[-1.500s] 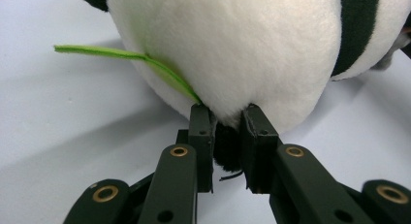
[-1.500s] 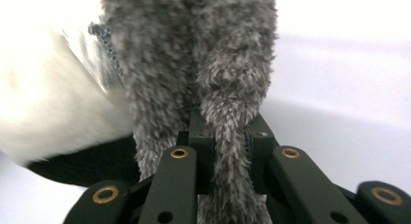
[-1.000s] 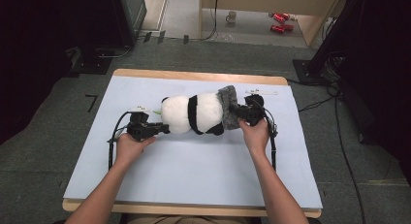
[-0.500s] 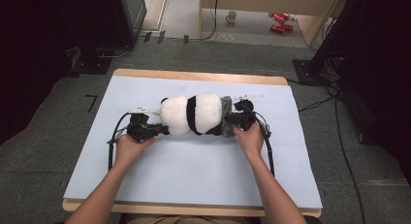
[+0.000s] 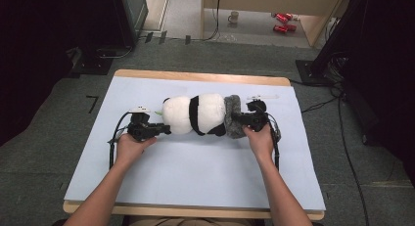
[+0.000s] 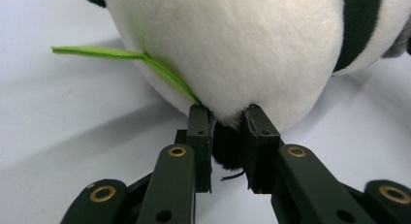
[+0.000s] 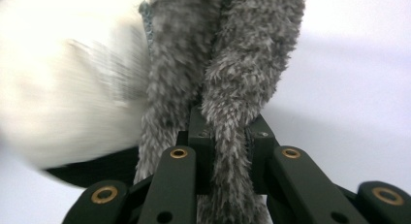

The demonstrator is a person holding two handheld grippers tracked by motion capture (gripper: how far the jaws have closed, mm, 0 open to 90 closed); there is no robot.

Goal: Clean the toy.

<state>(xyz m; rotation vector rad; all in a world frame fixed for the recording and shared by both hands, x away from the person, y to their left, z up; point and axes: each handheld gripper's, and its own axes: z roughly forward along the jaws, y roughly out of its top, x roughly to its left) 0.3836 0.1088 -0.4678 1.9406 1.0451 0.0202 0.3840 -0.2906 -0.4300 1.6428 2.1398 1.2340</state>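
Note:
A black-and-white panda plush (image 5: 195, 113) lies on its side across the pale blue mat (image 5: 195, 172). My left gripper (image 5: 164, 129) is at its left end, shut on a small black part (image 6: 227, 149) under the white fur (image 6: 232, 49). A green felt leaf (image 6: 121, 56) sticks out beside that grip. At the plush's right end sits a grey furry piece (image 5: 232, 117). My right gripper (image 5: 237, 120) is shut on a fold of this grey fur (image 7: 232, 156), with the blurred white plush (image 7: 63, 88) to its left.
The mat covers a wooden table (image 5: 195, 77). Black cables (image 5: 113, 140) trail from both grippers over the mat. On the floor beyond are a mug (image 5: 234, 16), red cans (image 5: 283, 21) and dark equipment stands (image 5: 313, 69) at both sides.
My right gripper has shifted a little left with the grey fur, which now sits lower and bunched tighter against the panda's end. The left gripper has kept still.

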